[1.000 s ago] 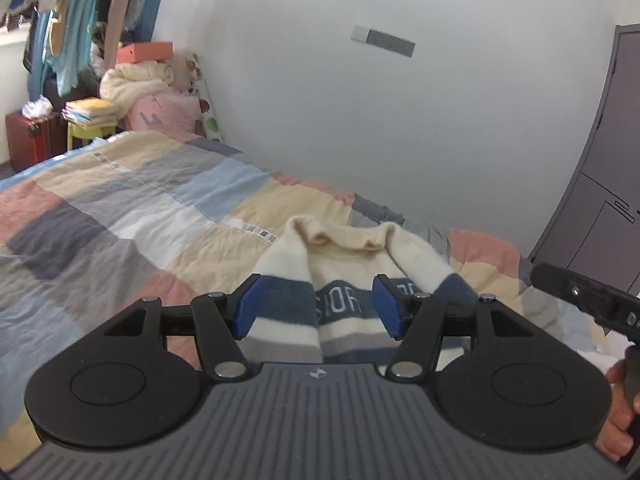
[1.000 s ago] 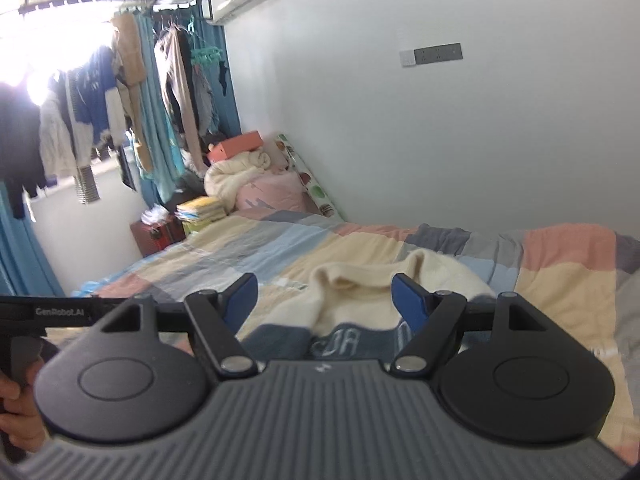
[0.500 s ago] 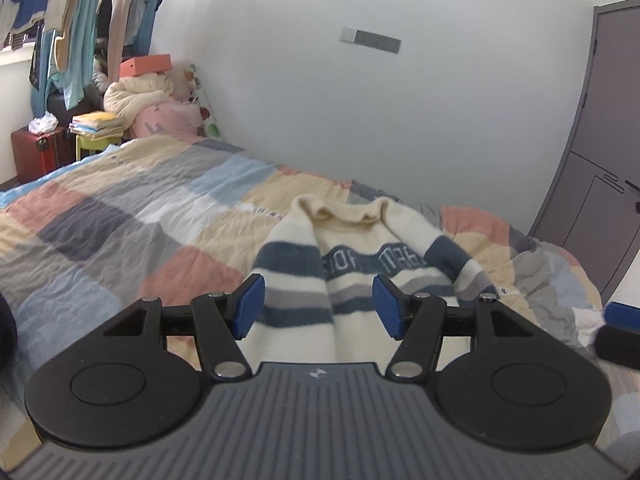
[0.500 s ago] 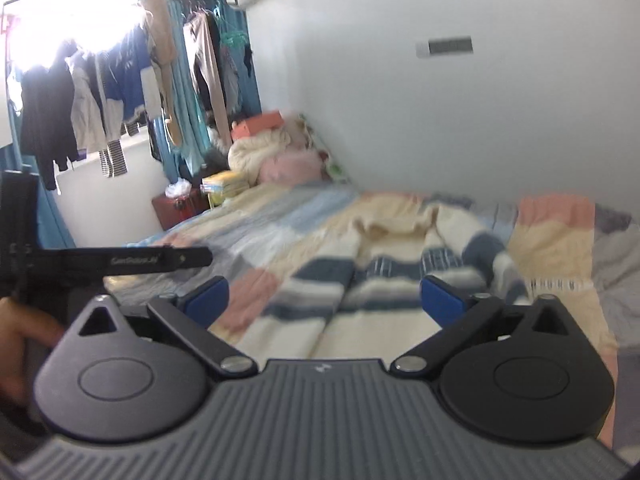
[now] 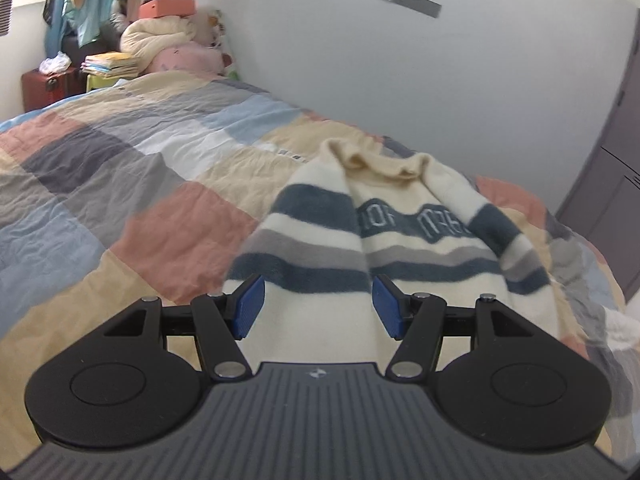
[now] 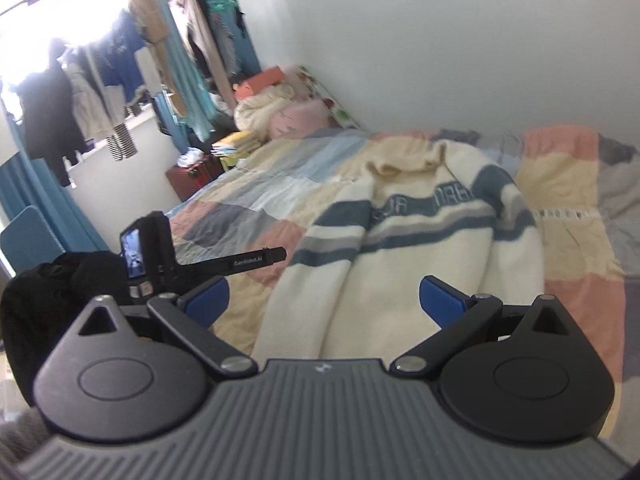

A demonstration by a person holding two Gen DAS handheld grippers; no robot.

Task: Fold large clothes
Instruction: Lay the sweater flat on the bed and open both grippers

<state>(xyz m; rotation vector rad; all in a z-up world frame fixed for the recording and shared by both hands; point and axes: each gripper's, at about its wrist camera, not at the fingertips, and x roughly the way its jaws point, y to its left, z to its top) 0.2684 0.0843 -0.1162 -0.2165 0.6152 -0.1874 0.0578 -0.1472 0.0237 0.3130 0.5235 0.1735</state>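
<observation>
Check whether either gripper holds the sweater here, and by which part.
Neither does. The left gripper and right gripper are both open above the striped sweater, which lies on the bed.

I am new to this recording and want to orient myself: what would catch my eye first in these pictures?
The cream sweater with navy and grey stripes lies spread on the patchwork quilt, collar toward the wall. Both grippers, left and right, hover open over its hem, touching nothing. Clothes hang at the bright window beyond the bed.
</observation>
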